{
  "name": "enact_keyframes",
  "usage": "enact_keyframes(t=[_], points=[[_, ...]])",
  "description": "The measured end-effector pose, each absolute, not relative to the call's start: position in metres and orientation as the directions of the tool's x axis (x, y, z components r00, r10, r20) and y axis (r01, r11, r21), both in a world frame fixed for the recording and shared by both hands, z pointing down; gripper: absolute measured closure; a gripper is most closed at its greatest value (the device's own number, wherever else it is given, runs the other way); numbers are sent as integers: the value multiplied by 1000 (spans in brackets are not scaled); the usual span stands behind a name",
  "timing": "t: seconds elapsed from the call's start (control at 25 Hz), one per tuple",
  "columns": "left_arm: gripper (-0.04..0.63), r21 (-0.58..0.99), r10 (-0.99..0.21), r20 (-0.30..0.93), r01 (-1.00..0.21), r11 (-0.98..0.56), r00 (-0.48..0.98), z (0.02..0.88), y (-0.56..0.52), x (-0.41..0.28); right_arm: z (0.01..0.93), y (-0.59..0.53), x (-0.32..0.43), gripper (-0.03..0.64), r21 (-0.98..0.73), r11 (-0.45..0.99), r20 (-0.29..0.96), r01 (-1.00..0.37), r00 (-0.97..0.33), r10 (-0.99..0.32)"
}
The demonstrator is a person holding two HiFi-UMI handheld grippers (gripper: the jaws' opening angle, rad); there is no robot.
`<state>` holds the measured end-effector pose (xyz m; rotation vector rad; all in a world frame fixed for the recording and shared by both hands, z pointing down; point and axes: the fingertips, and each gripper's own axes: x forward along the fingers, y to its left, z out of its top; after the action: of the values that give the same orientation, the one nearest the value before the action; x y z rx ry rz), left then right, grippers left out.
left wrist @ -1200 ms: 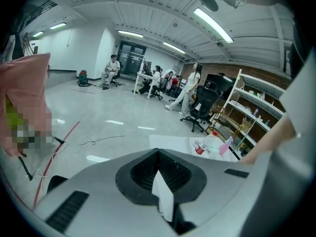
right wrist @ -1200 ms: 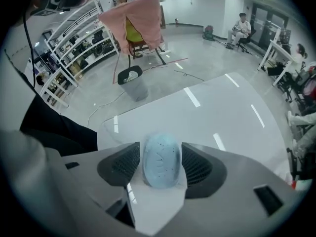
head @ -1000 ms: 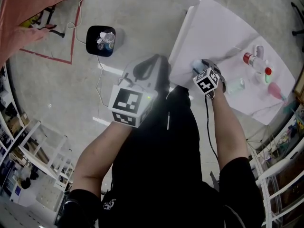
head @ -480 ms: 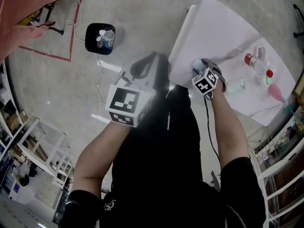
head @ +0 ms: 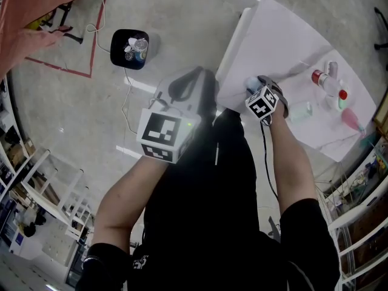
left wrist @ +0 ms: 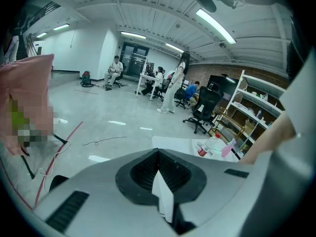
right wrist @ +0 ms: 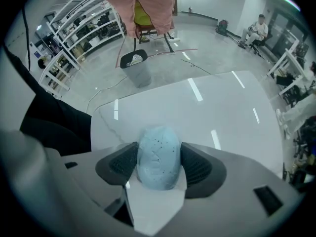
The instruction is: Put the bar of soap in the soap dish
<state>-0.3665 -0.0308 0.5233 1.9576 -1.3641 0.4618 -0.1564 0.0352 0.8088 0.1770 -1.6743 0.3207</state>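
A pale blue speckled bar of soap [right wrist: 158, 157] lies on the white table [right wrist: 217, 107] near its front edge, and shows as a blue patch [head: 251, 84] in the head view. My right gripper [right wrist: 159, 168] points straight down over it. Its jaws have just been opening and stand one on each side of the soap, close to it but not pressing. A pale green see-through soap dish [head: 301, 109] sits on the table to the right of that gripper [head: 255, 87]. My left gripper [head: 185, 85] hangs off the table over the floor, its jaws together [left wrist: 159, 156] on nothing.
A red-capped bottle [head: 321, 77], a small bottle [head: 341, 96] and a pink spray bottle [head: 352, 117] stand at the table's right end. A black bin [head: 128, 50] with rubbish stands on the floor to the left. Shelving lines the room's edges.
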Motion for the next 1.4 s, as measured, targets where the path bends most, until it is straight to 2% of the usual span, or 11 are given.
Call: enact_keyframes(t=[0.4,0.96,1.4], points=[[588,326,-687,623,-923,-206,374,502,-36,-377,796,24,-150,328,-189,846,979,-499,-163,123],[586,333,-668,636,-918,-214,386,515,-45,-377,802,-7,-140,330,-149,766,984,-625,-169,53],[588,341,-678,585,-893,-292,445,476,-62,-352,739,-11,-141,330,-162,708,974,-688,-227,2]])
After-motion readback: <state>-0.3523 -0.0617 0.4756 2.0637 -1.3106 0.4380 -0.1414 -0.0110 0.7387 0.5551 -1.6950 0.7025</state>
